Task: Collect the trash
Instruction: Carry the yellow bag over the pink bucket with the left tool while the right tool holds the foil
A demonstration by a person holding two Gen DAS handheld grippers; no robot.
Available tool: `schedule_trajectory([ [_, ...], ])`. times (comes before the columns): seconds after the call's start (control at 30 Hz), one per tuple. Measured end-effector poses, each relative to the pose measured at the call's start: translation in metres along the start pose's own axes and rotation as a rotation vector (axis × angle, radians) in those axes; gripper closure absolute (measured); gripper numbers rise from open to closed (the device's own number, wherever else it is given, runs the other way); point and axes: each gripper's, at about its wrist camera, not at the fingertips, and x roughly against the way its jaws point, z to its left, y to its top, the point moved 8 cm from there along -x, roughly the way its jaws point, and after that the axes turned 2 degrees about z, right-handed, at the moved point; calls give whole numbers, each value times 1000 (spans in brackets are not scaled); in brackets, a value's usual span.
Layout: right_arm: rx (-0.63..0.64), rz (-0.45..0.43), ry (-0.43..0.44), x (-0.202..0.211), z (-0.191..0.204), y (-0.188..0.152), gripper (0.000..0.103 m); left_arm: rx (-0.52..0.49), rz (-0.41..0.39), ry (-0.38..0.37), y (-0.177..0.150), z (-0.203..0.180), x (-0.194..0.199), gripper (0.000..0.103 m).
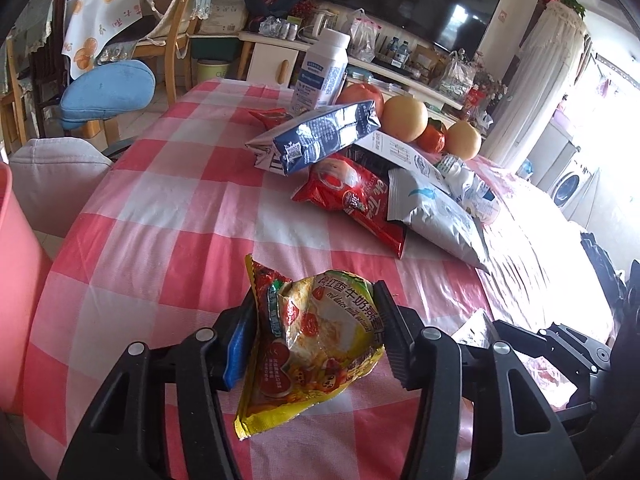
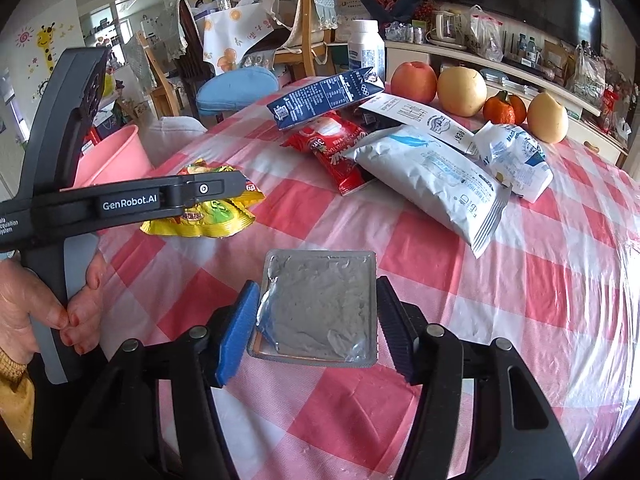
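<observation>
While we look along the left tongs (image 1: 314, 330), we see them clenched on a crumpled yellow oatmeal sachet (image 1: 310, 350), one blue pad and one black pad pressing its two sides, with the sachet lifted clear of the pink-and-white checked worktop (image 1: 168, 200). From the right wrist camera the same sachet (image 2: 208, 212) shows under the left tool's black arm, with a hand (image 2: 48, 308) wrapped around that tool's handle at the left edge. Our right tongs (image 2: 316, 316) grasp a flat silver foil packet (image 2: 320, 304) by its two side edges, the packet held near the worktop's front. Farther back on the worktop (image 2: 520, 280) lies a heap of other rubbish: a dark blue carton (image 2: 320, 98) tilted on top, a red snack wrapper (image 2: 336, 148) beneath it, a long silver-white pouch (image 2: 432, 176) beside that, and a crumpled white wrapper (image 2: 516, 156) to the right. Behind the heap stand a white bottle (image 2: 366, 48) and a row of fruit: a red apple (image 2: 413, 80), two pale pears (image 2: 462, 90), and an orange (image 2: 505, 108) between the pears. A pink bin (image 2: 114, 156) sits just off the worktop's left edge, near a blue seat cushion (image 2: 238, 86).
</observation>
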Motion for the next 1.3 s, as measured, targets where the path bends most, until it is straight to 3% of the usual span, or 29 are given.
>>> schedule_trajectory([
  [0.37, -12, -19, 20, 8, 12, 12, 43, 41, -93, -30, 11, 14, 28, 48],
  [0.6, -6, -32, 45, 12, 27, 25, 43, 106, -218, -7, 23, 41, 59, 48],
  [0.83, 40, -41, 82, 10, 58, 44, 43, 152, -415, 98, 35, 77, 109, 48],
  [1.07, 113, -83, 152, 8, 106, 84, 43, 267, -523, 211, 35, 127, 147, 48],
  [1.3, 207, -120, 243, 3, 174, 124, 43, 451, -599, 305, 23, 188, 182, 48],
])
